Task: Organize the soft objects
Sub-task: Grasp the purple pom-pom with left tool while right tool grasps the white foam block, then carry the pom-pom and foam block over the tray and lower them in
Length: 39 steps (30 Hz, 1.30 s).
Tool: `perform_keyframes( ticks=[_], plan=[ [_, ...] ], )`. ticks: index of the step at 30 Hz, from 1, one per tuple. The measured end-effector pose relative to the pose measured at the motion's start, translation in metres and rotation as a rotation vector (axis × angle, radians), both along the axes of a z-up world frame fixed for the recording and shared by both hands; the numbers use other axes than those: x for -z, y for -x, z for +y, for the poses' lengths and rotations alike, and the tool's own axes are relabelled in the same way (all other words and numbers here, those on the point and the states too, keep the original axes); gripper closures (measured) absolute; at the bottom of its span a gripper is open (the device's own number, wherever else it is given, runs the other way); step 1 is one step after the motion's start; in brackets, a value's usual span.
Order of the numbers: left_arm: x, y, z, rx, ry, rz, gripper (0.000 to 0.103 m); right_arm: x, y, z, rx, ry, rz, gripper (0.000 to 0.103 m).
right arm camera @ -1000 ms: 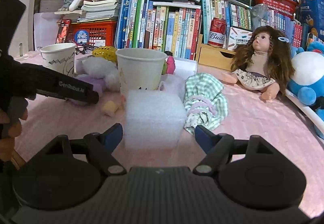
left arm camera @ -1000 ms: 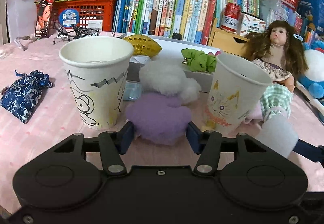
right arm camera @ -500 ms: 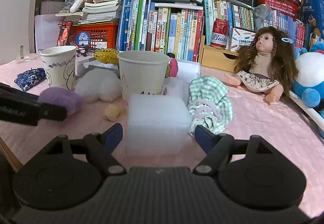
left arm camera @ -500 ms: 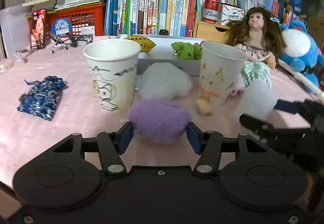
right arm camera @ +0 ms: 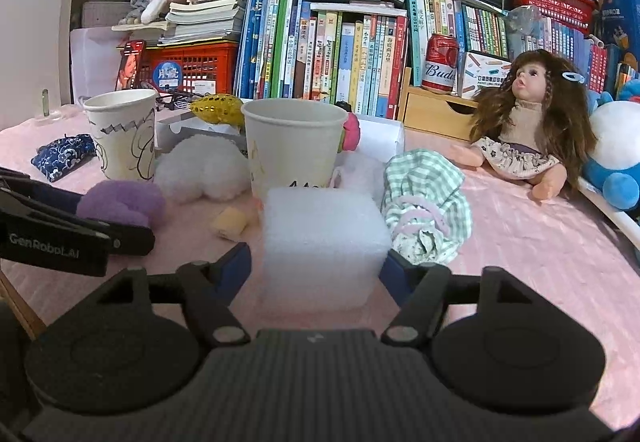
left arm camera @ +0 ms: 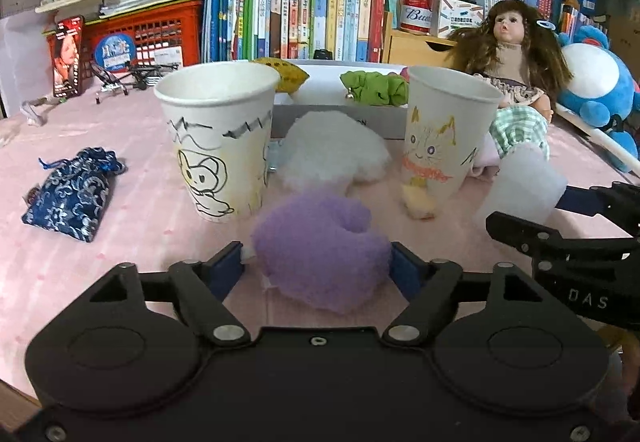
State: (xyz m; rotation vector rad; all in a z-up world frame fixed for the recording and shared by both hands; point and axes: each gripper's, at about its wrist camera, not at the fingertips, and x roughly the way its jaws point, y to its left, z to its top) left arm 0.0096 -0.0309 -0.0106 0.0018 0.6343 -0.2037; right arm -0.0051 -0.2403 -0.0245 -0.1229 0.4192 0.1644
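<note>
— Where are we in sorting the soft things?

— We have two at once. Our left gripper [left arm camera: 318, 266] has the purple fluffy piece [left arm camera: 322, 244] between its blue pads; its jaws have just been opening, and a sliver of gap shows at the left pad while the right pad touches the fluff. We judge that a release onto the pink cloth [left arm camera: 120, 242], not a hold.

— And the other claw?

— Our right gripper [right arm camera: 318, 268] straddles the white foam block [right arm camera: 324, 238]. Its jaws have just been closing: the right pad meets the block's corner, the left pad stands just clear, so it is not yet pinched.

— What does the next move call for?

— Finishing the squeeze on the foam gently, since it will dent, then lifting it towards a container. The cat cup [right arm camera: 294, 144] stands directly ahead of the right claw; the rabbit cup [left arm camera: 218, 140] stands ahead and left of the left claw.

— Anything in the way?

— A white fluffy piece [left arm camera: 332, 152] lies between the cups, a small yellow sponge bit [left arm camera: 418, 202] sits at the cat cup's foot, and green checked cloth [right arm camera: 426, 202] lies just right of the foam. The two claws are close together, and either cup could tip if nudged.
</note>
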Motion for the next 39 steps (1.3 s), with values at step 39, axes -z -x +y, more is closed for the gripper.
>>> perform_keyframes(
  ticks=[39],
  plan=[
    [-0.169, -0.055, 0.042, 0.106, 0.080, -0.157, 0.043, -0.155, -0.040, -0.015, 0.037, -0.136, -0.137, 0.039]
  ],
)
